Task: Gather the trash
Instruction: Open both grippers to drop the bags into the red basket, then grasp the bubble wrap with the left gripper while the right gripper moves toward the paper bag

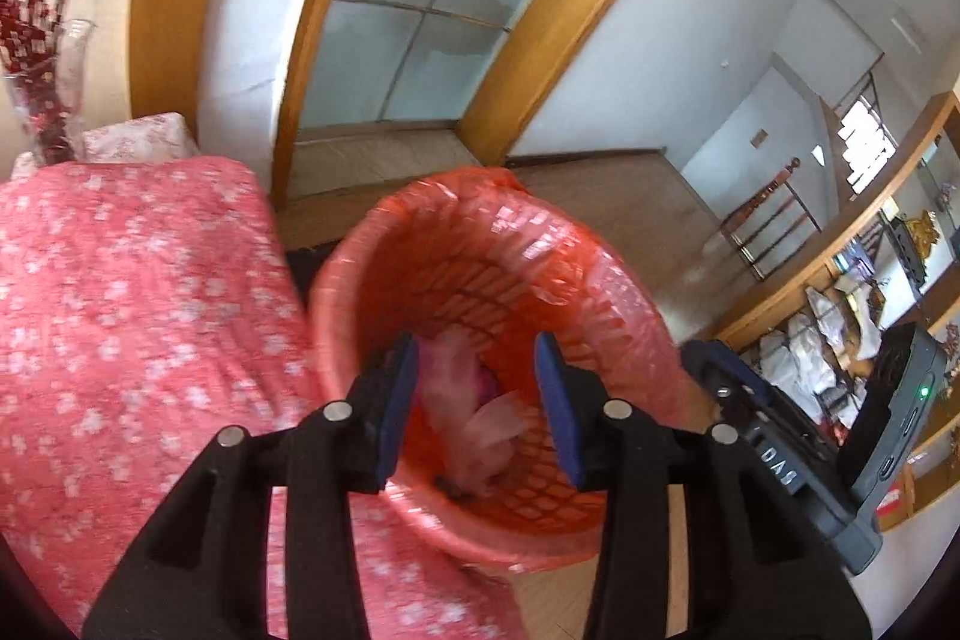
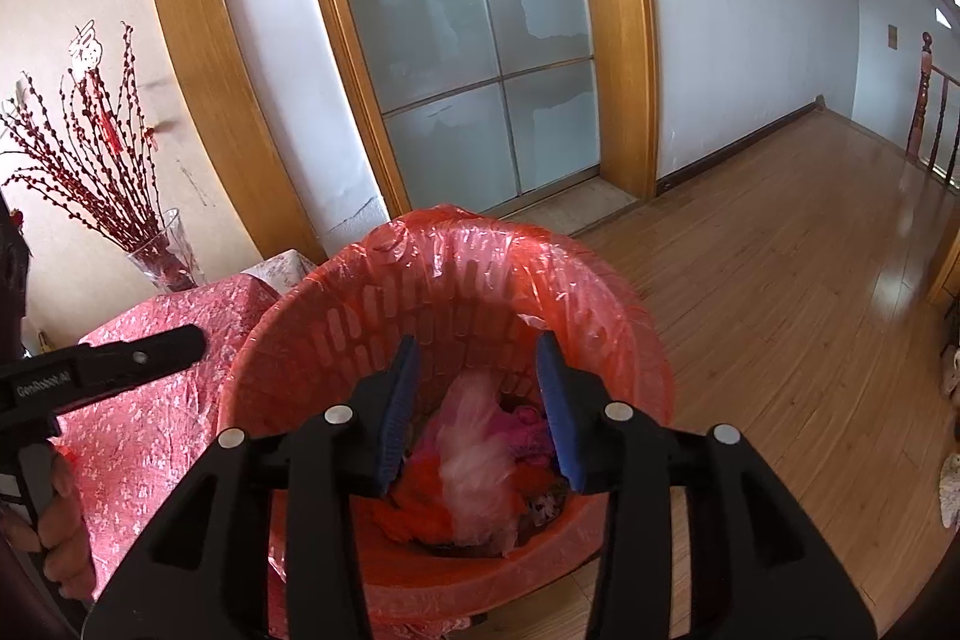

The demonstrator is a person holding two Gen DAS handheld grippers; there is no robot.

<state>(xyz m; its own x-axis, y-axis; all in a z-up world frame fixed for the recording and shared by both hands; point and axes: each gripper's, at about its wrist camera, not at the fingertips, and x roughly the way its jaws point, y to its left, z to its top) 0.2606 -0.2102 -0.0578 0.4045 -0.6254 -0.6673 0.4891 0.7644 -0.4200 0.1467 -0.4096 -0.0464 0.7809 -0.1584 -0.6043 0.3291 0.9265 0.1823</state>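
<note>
Both grippers apart, nothing clamped. Left gripper and right gripper hover over red-lined bin; pale crumpled trash lies inside, dead ahead at 12 o'clock below right gripper, which looks nearer.

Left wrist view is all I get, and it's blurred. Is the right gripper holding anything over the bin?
Observer: No. In the right wrist view the right gripper has its jaws apart with nothing between the pads, and it points into the red-lined bin.
Operator: What's in the bin?
Observer: A pale translucent plastic bag lies on top, with orange-red scraps beside it.
Operator: Can you see my left gripper from there?
Observer: Yes. The left gripper shows side-on at the left edge, above the pink tablecloth, with a hand on its handle.
</note>
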